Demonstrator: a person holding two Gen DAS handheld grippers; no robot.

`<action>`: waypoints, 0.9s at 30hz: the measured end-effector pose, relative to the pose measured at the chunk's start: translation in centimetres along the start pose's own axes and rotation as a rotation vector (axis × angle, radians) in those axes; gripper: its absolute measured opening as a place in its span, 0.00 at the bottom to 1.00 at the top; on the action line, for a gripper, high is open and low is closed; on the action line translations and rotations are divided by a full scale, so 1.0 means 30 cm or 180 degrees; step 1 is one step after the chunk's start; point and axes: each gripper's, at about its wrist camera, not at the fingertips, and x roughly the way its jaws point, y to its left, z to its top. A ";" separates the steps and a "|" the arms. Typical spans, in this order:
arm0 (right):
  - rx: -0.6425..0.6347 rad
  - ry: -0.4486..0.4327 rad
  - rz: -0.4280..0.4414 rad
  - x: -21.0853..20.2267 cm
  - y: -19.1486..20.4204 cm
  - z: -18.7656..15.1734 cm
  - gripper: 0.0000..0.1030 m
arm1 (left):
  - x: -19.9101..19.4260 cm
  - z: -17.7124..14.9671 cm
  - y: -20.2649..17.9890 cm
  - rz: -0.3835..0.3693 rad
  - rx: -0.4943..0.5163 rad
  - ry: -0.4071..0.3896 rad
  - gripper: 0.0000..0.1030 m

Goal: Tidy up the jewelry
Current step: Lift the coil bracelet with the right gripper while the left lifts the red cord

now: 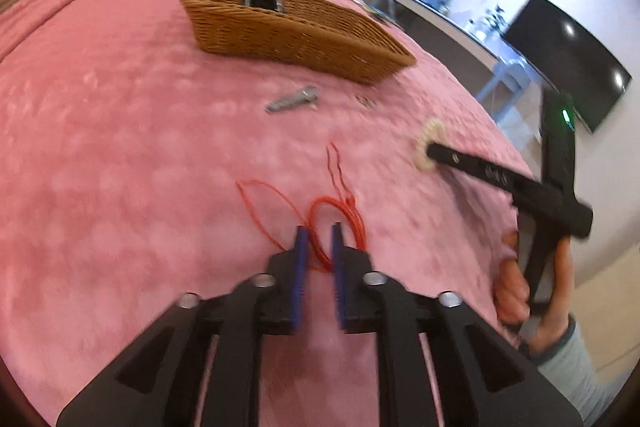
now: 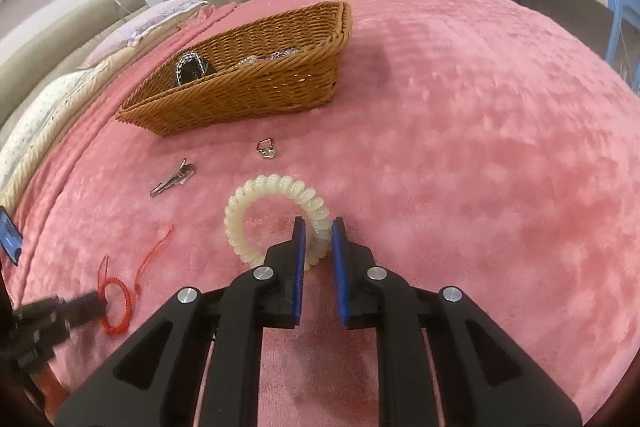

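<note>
On the pink blanket (image 2: 460, 147), the left gripper (image 1: 320, 233) is spread around the red cord bracelet (image 1: 340, 223); the right gripper (image 2: 319, 227) straddles the white spiral bracelet (image 2: 276, 215), jaws apart, near the wicker basket (image 2: 260, 87)

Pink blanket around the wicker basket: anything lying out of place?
Yes: four pieces lie loose outside the brown wicker basket: a silver hair clip, a small ring, a tangled red cord bracelet and a white spiral hair tie.
</note>
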 end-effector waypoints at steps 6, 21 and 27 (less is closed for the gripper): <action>0.0171 0.0024 0.0183 0.004 -0.034 -0.002 0.14 | -0.030 -0.024 0.021 -0.0017 -0.0100 -0.0050 0.24; 0.0045 -0.0034 -0.0154 0.023 -0.004 0.010 0.25 | 0.009 0.007 0.010 0.0417 0.0034 -0.0195 0.33; -0.0363 -0.0088 -0.0607 0.043 0.085 -0.002 0.15 | 0.032 -0.002 -0.032 0.0696 0.0249 -0.0159 0.14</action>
